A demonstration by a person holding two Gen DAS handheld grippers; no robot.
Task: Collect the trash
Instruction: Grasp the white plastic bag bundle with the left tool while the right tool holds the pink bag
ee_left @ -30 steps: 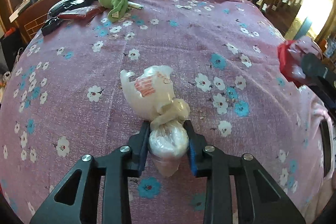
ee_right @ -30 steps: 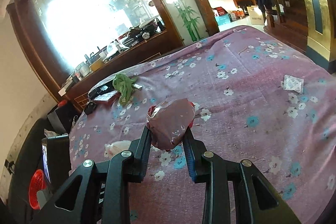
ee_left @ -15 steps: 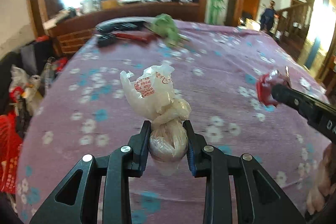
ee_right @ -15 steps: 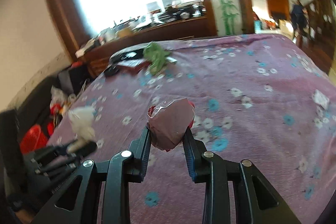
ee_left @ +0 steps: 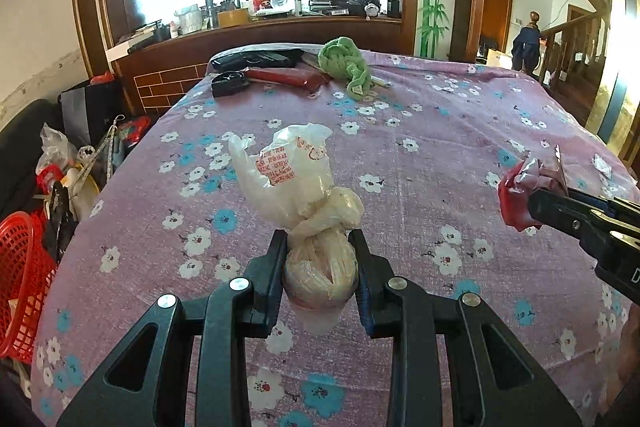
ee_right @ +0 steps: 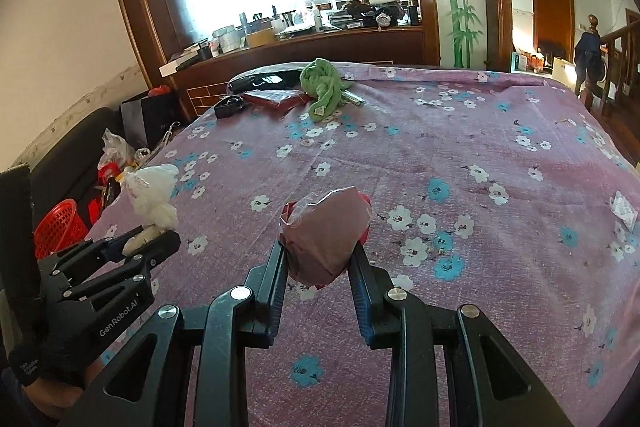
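The left gripper point(ee_left: 320, 267) has its jaws closed partway onto a knotted white plastic bag with red print point(ee_left: 308, 195), pinching its bulging lower part below the knot while the loose top stands up above the fingers. The right gripper point(ee_right: 320, 263) is likewise closed partway on a crumpled red and silvery wrapper point(ee_right: 326, 231), which sits squeezed between its two pads. Both bundles are held up off the purple tablecloth with white and blue flowers point(ee_left: 440, 131), near its front half, the bag at the left side and the wrapper to the right of it.

Off the table's left edge, low on the floor, stands a red plastic mesh basket point(ee_left: 20, 267) among bags and clutter. On the cloth at the right lies a small white paper sachet point(ee_right: 624, 213). At the far end lie a crumpled green cloth point(ee_left: 348, 67), a flat dark red packet point(ee_left: 288, 77) and a small black case point(ee_left: 229, 83).
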